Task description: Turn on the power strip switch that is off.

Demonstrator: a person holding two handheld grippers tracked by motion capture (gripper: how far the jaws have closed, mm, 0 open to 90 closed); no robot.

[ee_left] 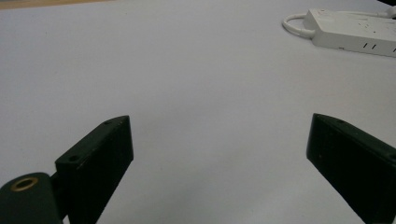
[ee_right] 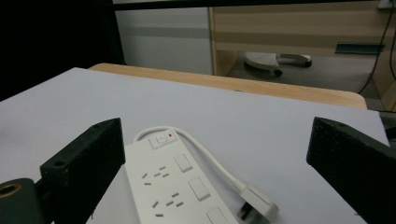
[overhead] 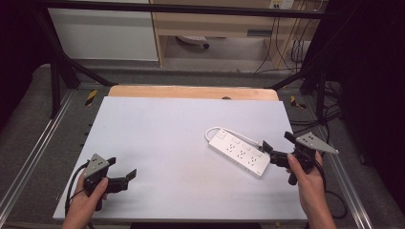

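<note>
Smooth white table (overhead: 162,143) bears an oblong plastic power strip (overhead: 240,152).

Both grippers, left gripper (overhead: 123,177) and right gripper (overhead: 277,147), were black with grey triangular plates, black cables, bare forearms.

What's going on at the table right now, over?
Both grippers open, left gripper idle, right gripper at power strip. Strip flat, plug loose. Nothing blocking.

Even overhead light on table (overhead: 157,138); dark surroundings; soft shadows; slight blur.
</note>
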